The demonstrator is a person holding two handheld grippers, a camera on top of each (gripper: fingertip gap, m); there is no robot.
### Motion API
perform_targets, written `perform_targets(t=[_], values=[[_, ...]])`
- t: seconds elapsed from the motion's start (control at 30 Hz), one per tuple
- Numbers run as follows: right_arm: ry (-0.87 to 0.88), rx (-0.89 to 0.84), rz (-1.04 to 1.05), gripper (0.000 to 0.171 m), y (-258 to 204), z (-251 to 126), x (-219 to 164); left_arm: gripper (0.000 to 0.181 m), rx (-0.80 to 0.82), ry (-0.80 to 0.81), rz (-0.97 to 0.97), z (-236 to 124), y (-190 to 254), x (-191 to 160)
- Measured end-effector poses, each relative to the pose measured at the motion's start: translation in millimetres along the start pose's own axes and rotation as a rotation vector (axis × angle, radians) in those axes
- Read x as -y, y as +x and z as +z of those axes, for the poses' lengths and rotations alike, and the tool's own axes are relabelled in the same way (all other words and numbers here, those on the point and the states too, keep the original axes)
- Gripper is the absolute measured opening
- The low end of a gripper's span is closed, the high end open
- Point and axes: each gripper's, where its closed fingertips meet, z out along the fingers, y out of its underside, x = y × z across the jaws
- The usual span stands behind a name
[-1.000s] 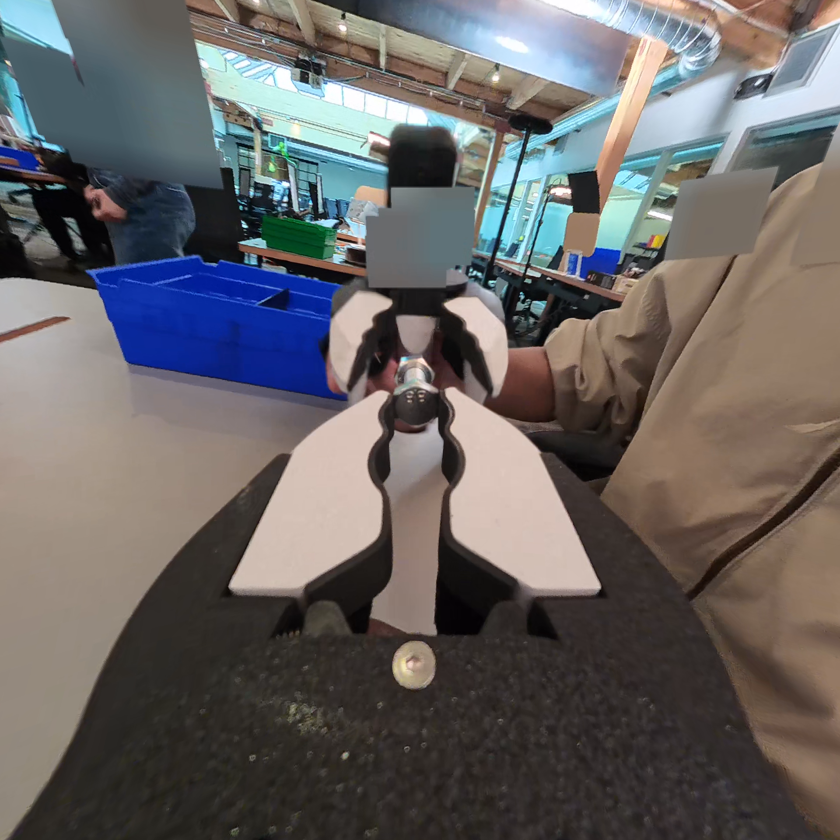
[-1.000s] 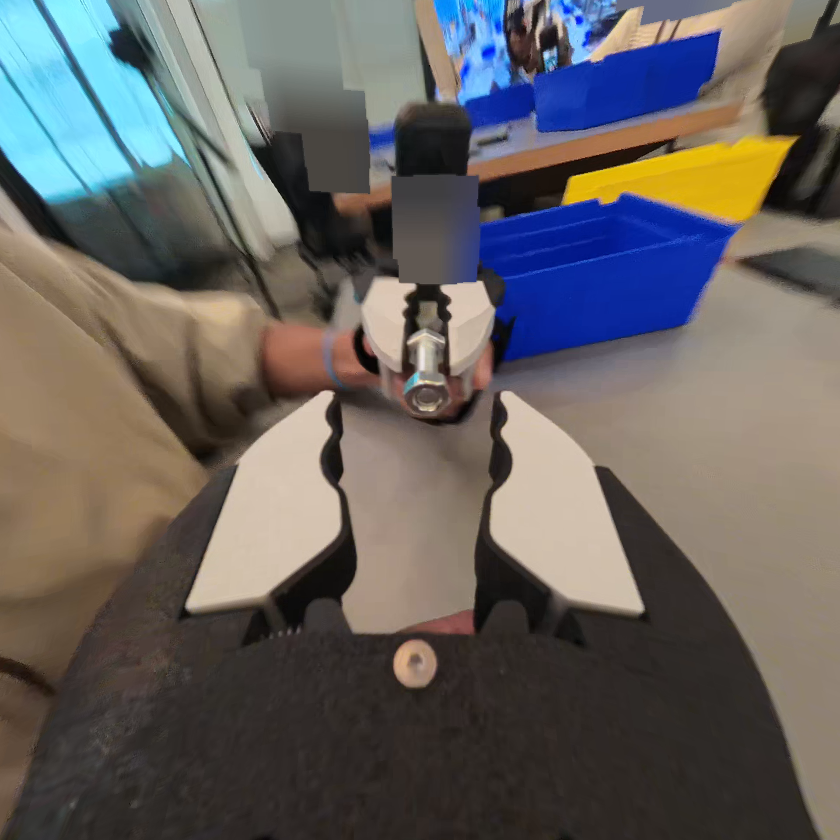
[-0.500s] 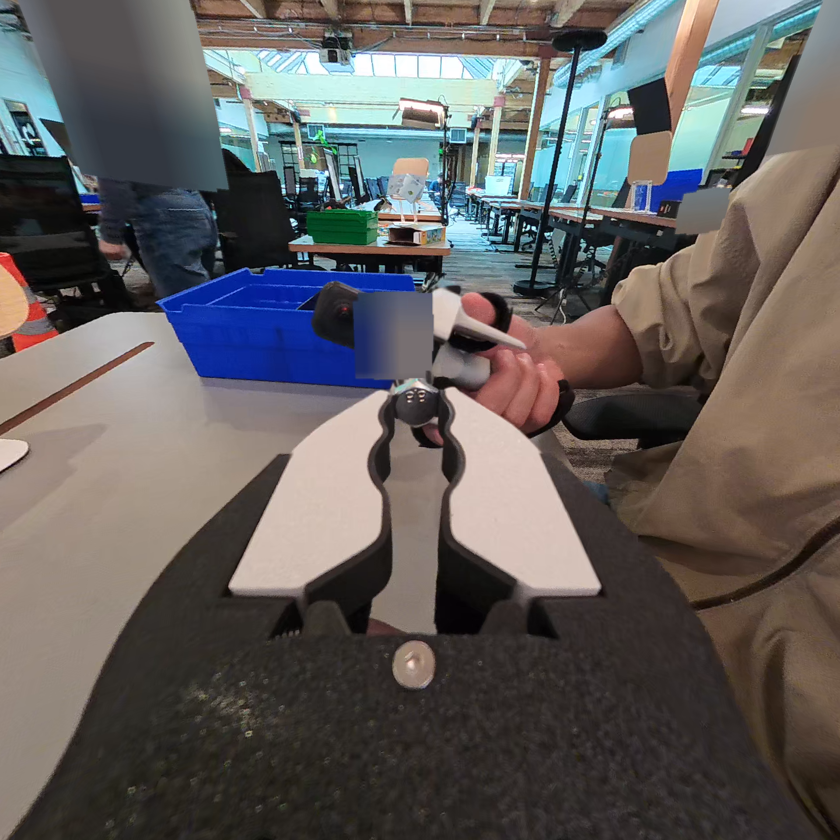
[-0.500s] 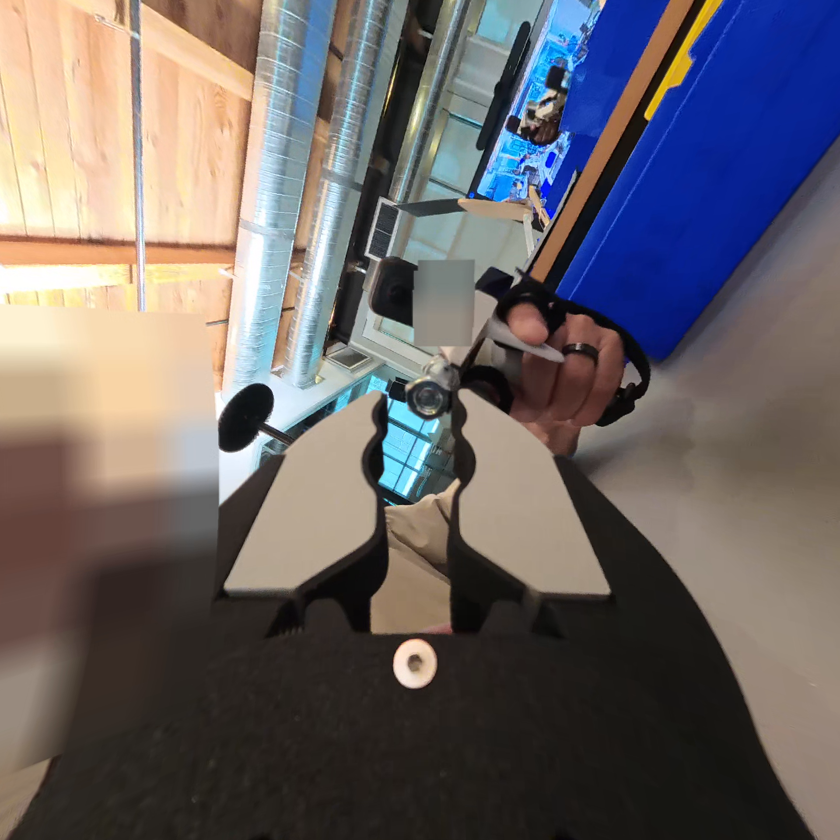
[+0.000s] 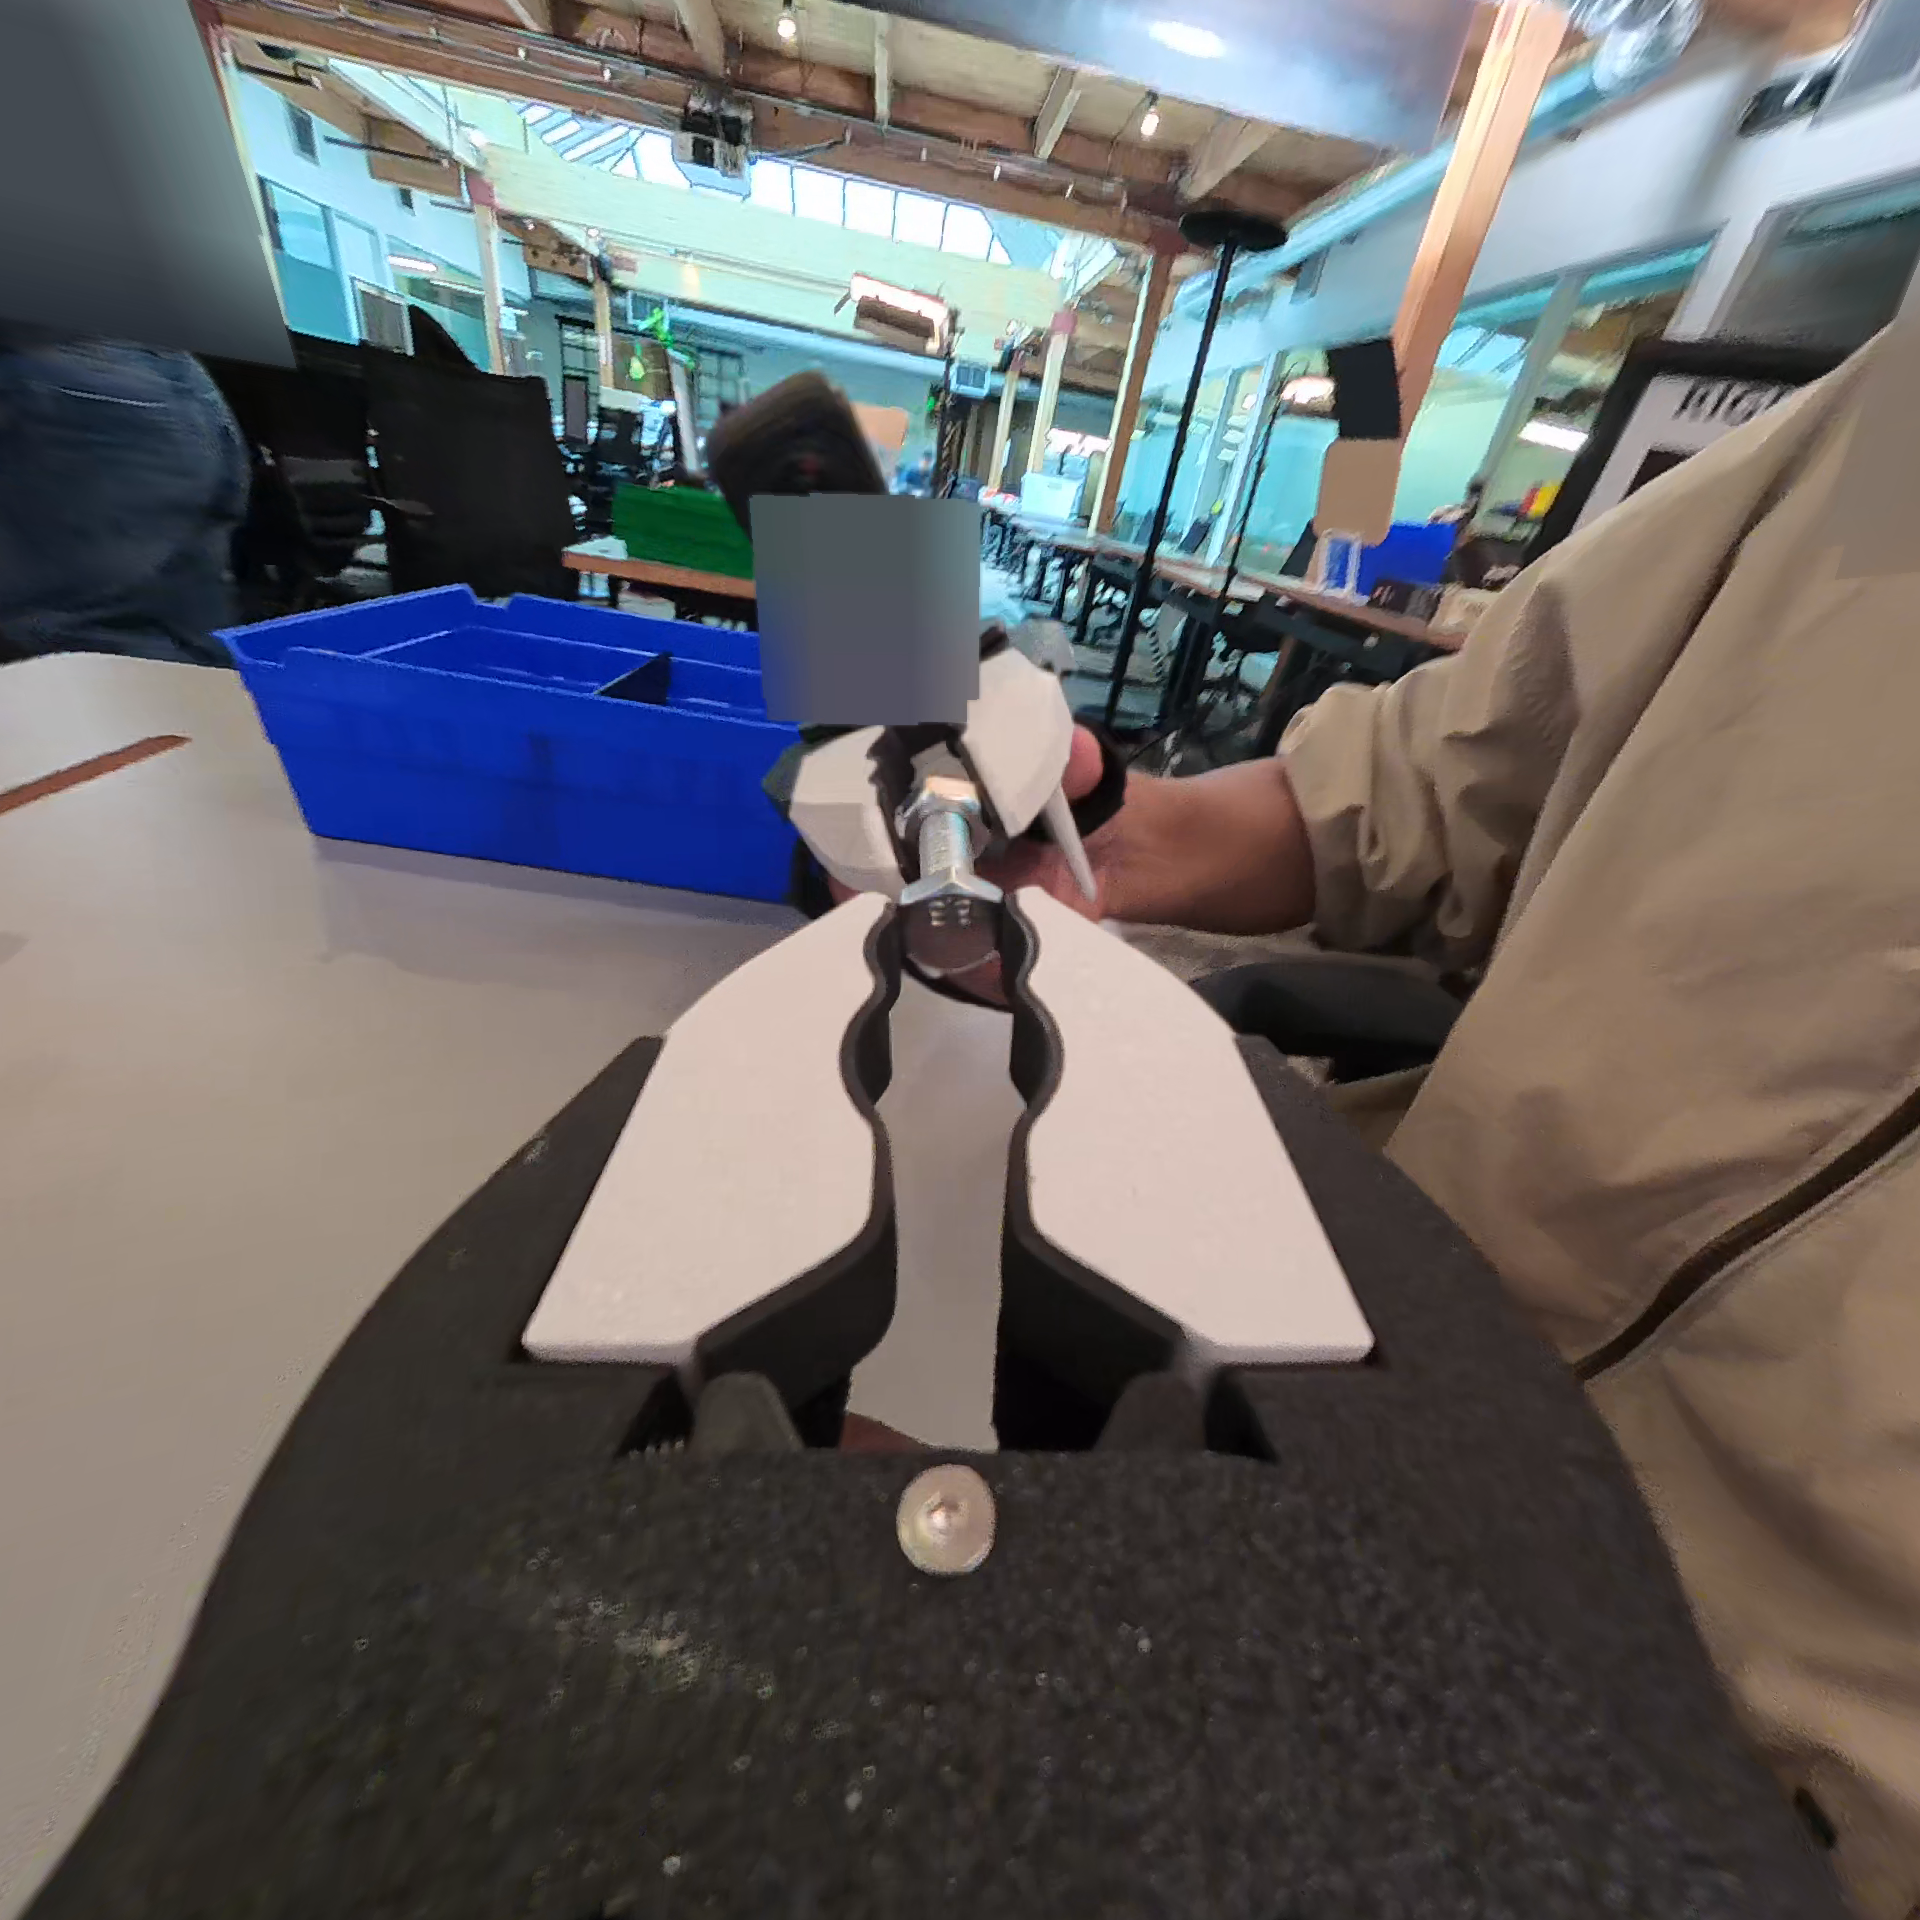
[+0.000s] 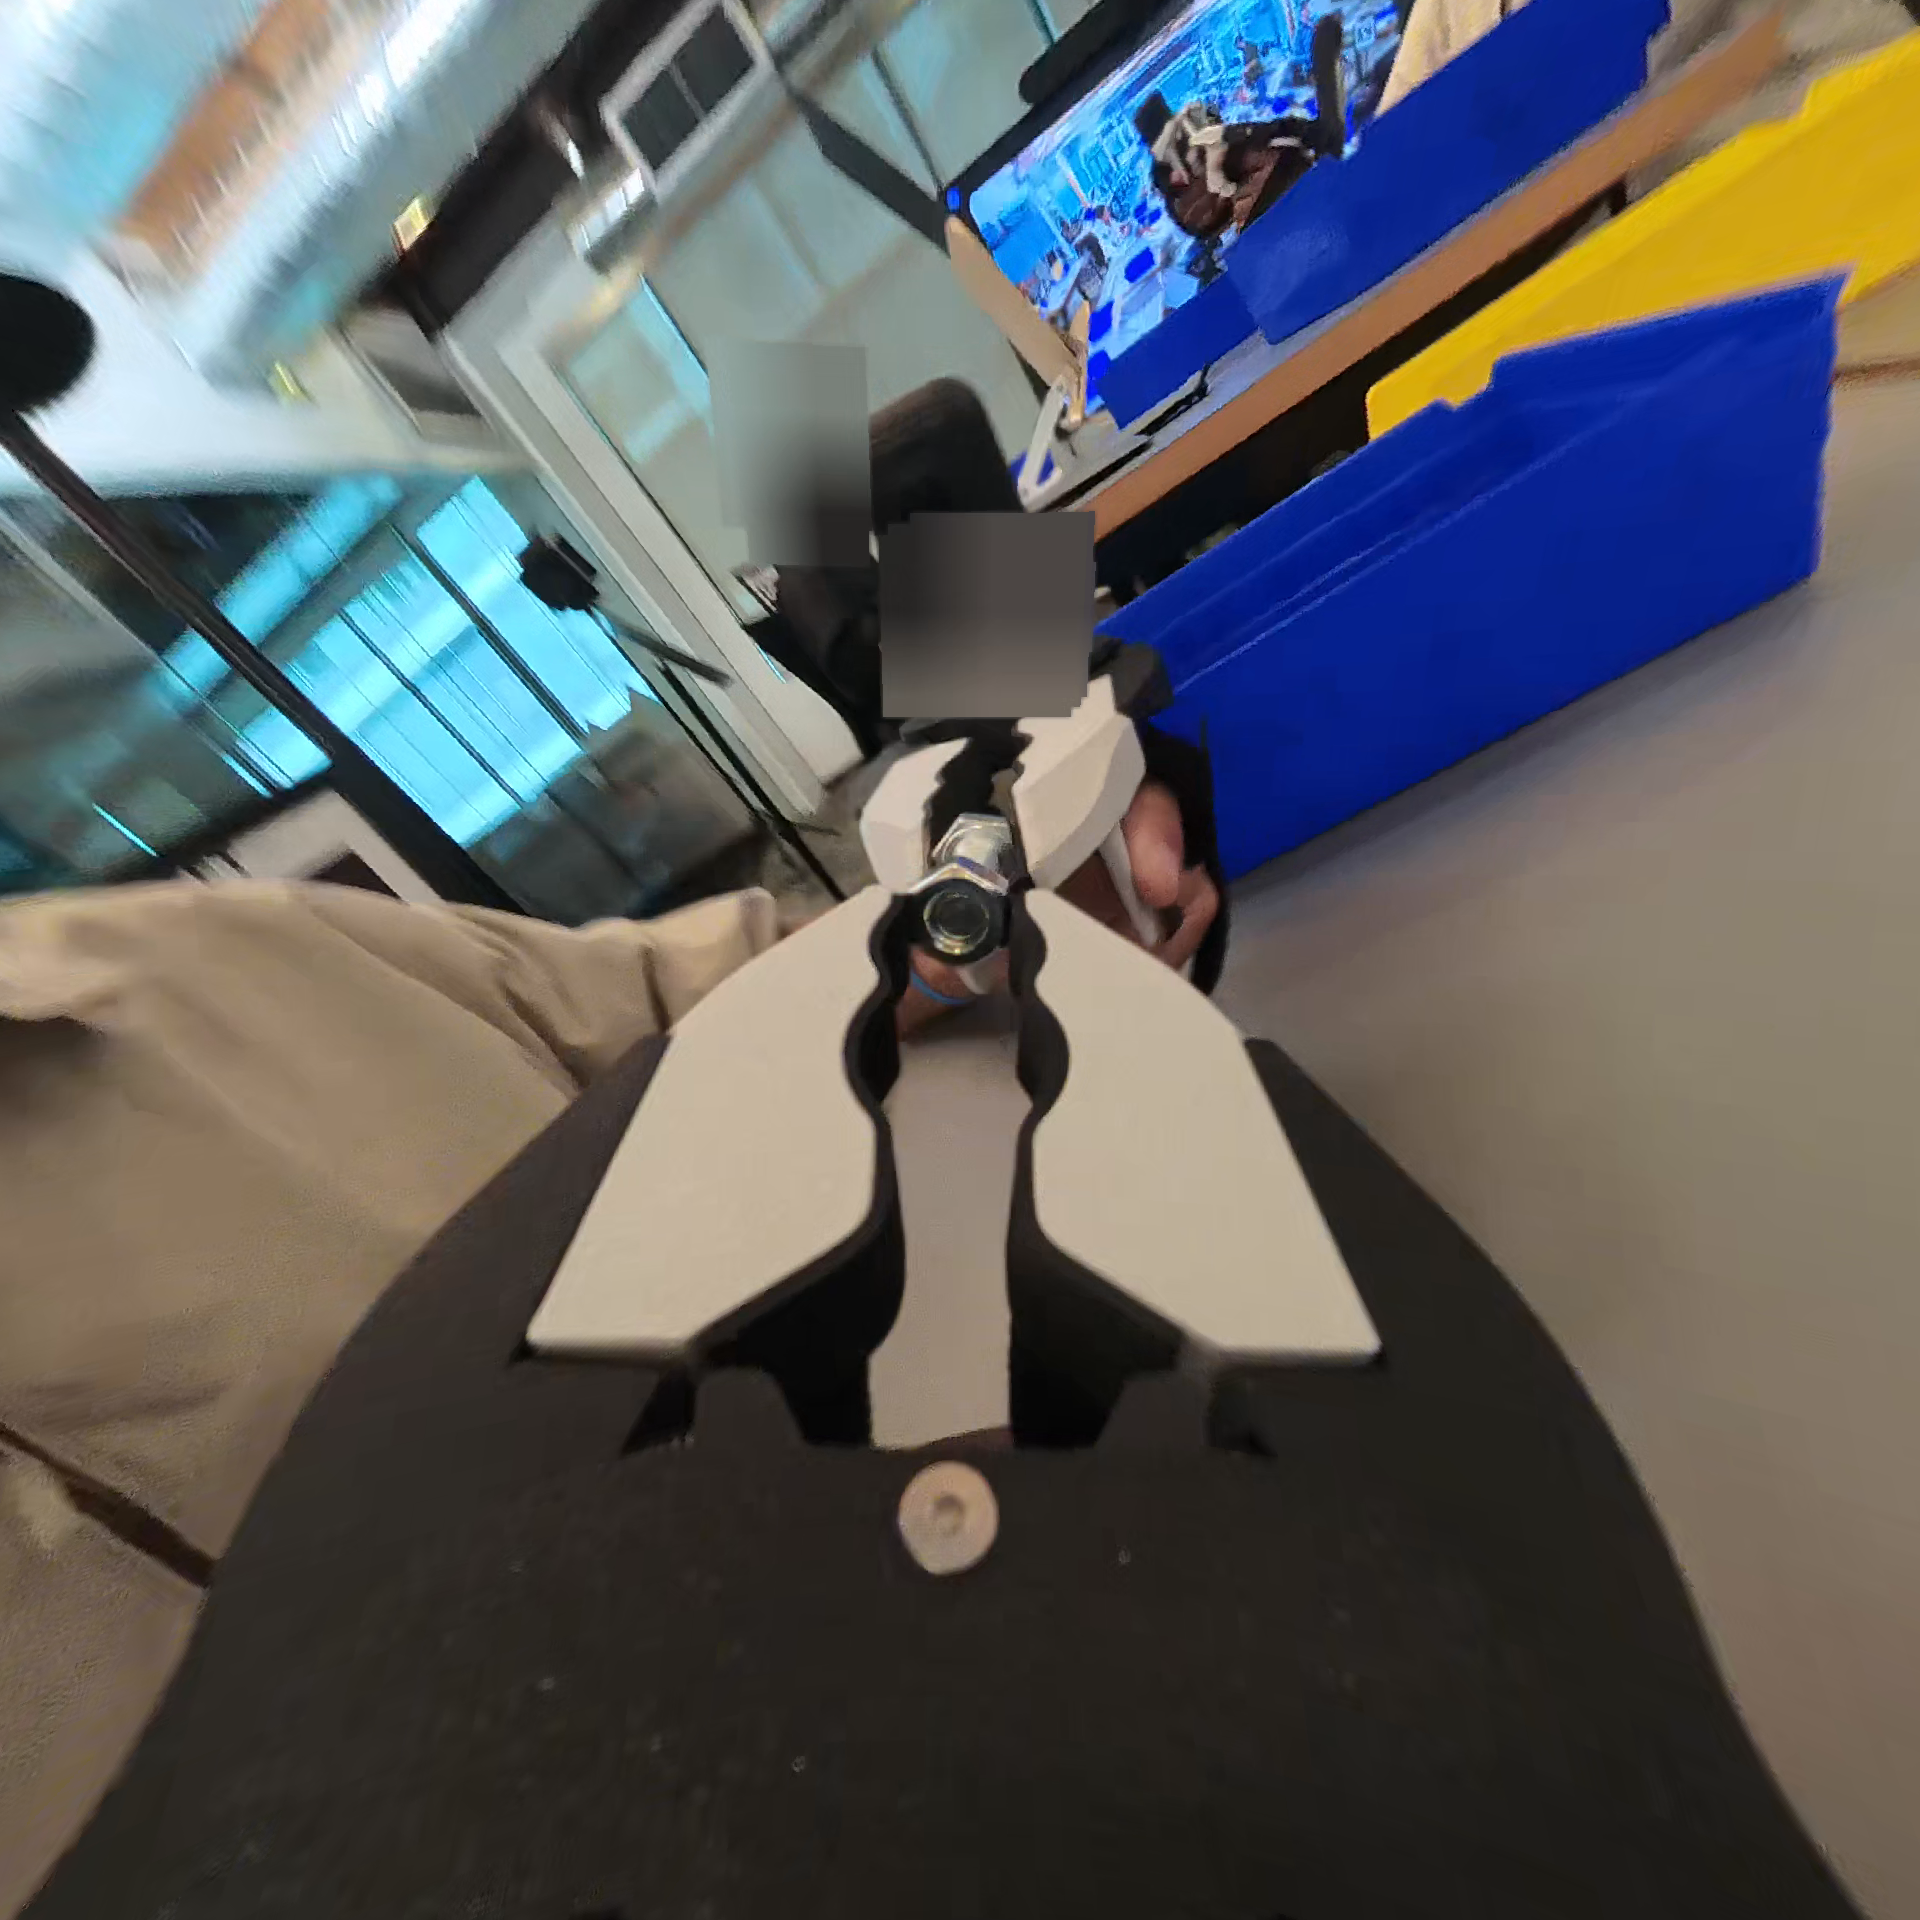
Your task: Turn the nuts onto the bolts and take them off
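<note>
A steel bolt [image 5: 951,920] is held in the air above the grey table [image 5: 260,1039], lying along the line between both grippers. My left gripper [image 5: 951,935] is shut on its hex head. The shaft runs away from it to a nut [image 5: 940,802], gripped by the right gripper's white fingers [image 5: 1023,743] facing me. In the right wrist view my right gripper [image 6: 961,920] is shut on the nut [image 6: 961,914], with the bolt's end showing in its middle. Behind it the left gripper's fingers [image 6: 1081,790] hold the bolt head.
A blue bin [image 5: 520,748] stands on the table behind the grippers; it also shows in the right wrist view [image 6: 1455,644], with a yellow bin [image 6: 1662,208] beyond it. The person's beige sleeve [image 5: 1662,935] fills the right side. Desks and chairs stand far behind. Left and right tips are no more than a few centimetres apart.
One second ago my right gripper was open in front of the nut. It then shut on the nut while rolled far sideways and has rolled back nearly upright. My left gripper kept hold of the bolt head.
</note>
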Motion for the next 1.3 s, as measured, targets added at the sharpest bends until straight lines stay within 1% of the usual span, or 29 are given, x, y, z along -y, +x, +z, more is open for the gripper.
perform_targets(t=[0.13,0.33,0.4,0.43,0.5,0.53,0.57,0.63,0.7,0.77,0.83,0.87,0.9,0.93,0.97,1.0,1.07,1.17,1.23,1.27,1.3], values=[[-0.108,-0.059,-0.344,0.018,-2.9,0.1,-1.0,0.017,-0.093,0.065,-0.132,0.0,3.4,3.8],[-0.281,-0.143,-0.874,0.018,-4.6,-0.8,-6.1,0.017,-0.225,0.093,-0.280,0.1,9.7,2.0],[-0.342,-0.182,-1.064,0.018,-3.1,-1.2,-6.9,0.017,-0.240,0.098,-0.304,-0.1,9.4,1.2],[-0.366,-0.203,-1.136,0.018,-2.3,-1.5,-6.4,0.017,-0.239,0.102,-0.306,-0.1,8.7,1.3],[-0.363,-0.226,-1.157,0.019,-3.2,-0.1,-3.2,0.017,-0.236,0.113,-0.294,-1.3,8.7,3.9],[-0.344,-0.228,-1.123,0.026,-4.2,0.9,-1.3,0.017,-0.232,0.115,-0.282,-2.0,9.0,5.2],[-0.318,-0.226,-1.070,0.041,-5.0,1.9,0.5,0.017,-0.220,0.110,-0.266,-2.4,9.1,5.8],[-0.263,-0.203,-0.908,0.060,-7.2,3.3,1.3,0.017,-0.190,0.116,-0.225,-4.5,8.2,9.9],[-0.167,-0.172,-0.684,0.063,-8.9,3.4,2.3,0.017,-0.138,0.104,-0.157,-7.0,6.1,12.7],[-0.022,-0.094,-0.345,0.063,-12.4,2.3,6.2,0.018,-0.093,0.089,-0.093,-10.0,5.3,15.8],[0.106,0.025,0.015,0.064,-15.9,-0.5,10.5,0.018,-0.019,0.045,0.003,-11.3,1.9,14.5],[0.137,0.055,0.157,0.060,-13.6,-0.9,9.2,0.018,0.000,0.027,0.038,-11.5,2.2,13.9],[0.143,0.073,0.271,0.063,-10.9,0.1,4.7,0.018,0.020,0.013,0.064,-11.7,1.7,13.7],[0.151,0.108,0.361,0.067,-12.1,1.3,1.2,0.018,0.040,0.003,0.091,-11.6,1.0,13.7],[0.164,0.140,0.426,0.063,-14.8,2.1,-0.2,0.018,0.044,-0.011,0.105,-11.3,1.4,12.6],[0.168,0.153,0.467,0.058,-16.5,3.0,-1.5,0.018,0.045,-0.027,0.113,-10.9,1.9,10.7],[0.180,0.134,0.477,0.051,-15.4,4.2,-1.4,0.018,0.045,-0.033,0.118,-10.1,2.5,9.3],[0.207,0.109,0.478,0.046,-9.4,1.8,2.6,0.018,0.036,-0.045,0.112,-7.7,3.6,5.9],[0.195,0.094,0.456,0.032,-7.2,1.8,1.5,0.017,0.049,-0.049,0.117,-6.2,2.2,4.2],[0.181,0.078,0.433,0.030,-6.3,2.7,-0.4,0.018,0.041,-0.059,0.116,-5.3,3.4,2.3],[0.170,0.061,0.409,0.022,-5.5,3.6,-1.7,0.018,0.038,-0.065,0.113,-4.4,3.7,1.0]])
